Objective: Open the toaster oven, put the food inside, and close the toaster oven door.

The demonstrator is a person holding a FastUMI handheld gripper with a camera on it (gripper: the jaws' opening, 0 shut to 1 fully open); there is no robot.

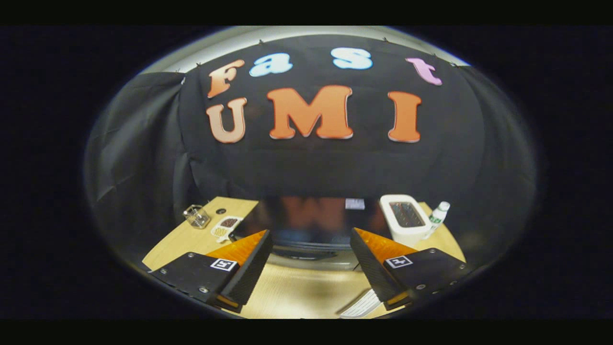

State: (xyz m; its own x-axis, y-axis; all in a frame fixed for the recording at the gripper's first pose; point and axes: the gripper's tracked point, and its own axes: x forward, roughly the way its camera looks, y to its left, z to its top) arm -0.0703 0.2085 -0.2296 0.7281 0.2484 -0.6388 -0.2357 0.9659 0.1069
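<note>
The toaster oven (pixel 311 225) is seen just beyond the fingers, standing on the wooden surface (pixel 297 292) with its dark glossy front turned toward the gripper (pixel 311 266); its long axis runs crosswise, from one finger to the other. Whether the door is fully shut cannot be told, since the glass mostly mirrors the booth wall, and whether food lies inside is hidden.

The fingers are spread wide apart and nothing is held between them.

Left of the oven, a small white dish of food (pixel 226 226) and a glass jar (pixel 196 216) are set. Right of the oven, a white pop-up toaster (pixel 406 218) and a small bottle (pixel 438 214) stand.

This layout fits either a door awaiting opening or one closed again. For any door handling, the fingers are best kept level and centred on the handle.
</note>
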